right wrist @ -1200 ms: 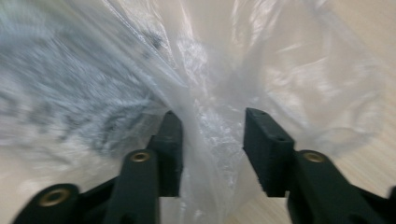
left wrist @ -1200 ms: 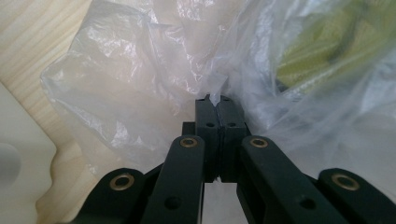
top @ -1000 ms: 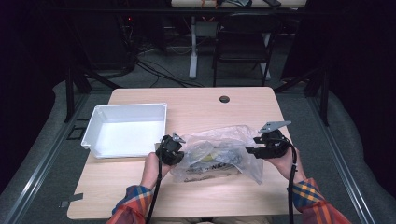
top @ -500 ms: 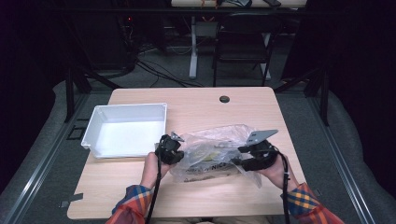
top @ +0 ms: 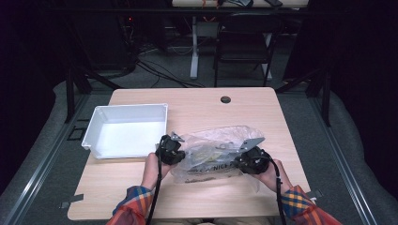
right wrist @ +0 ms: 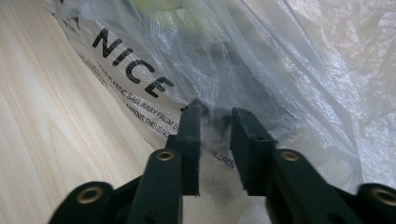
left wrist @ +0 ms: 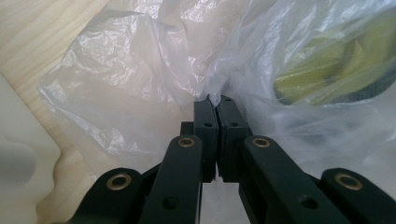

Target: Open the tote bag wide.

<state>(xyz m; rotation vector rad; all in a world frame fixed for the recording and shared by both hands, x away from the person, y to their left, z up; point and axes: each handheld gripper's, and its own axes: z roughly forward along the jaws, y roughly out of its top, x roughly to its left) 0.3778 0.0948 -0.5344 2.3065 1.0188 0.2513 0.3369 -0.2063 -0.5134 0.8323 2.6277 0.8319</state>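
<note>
A crumpled clear plastic bag [top: 218, 147] with black print lies on the wooden table [top: 202, 110], right of centre. Something yellow-green [left wrist: 327, 65] shows through its film. My left gripper [top: 179, 150] is at the bag's left edge. In the left gripper view its jaws [left wrist: 215, 100] are shut on a fold of the bag [left wrist: 140, 70]. My right gripper [top: 238, 161] is pressed into the bag's right side. Its jaws [right wrist: 215, 114] stand apart, with the bag's film [right wrist: 289, 56] bunched in the gap near the word NICE [right wrist: 130, 56].
A white tray [top: 96, 133], nothing in it, sits on the table's left half, just left of my left hand. A dark grommet hole [top: 225, 99] marks the far edge. Beyond the table stand a chair [top: 244, 42] and floor cables.
My right gripper has moved left from beside the bag's right edge into the bag. The left gripper has kept its hold and place.
</note>
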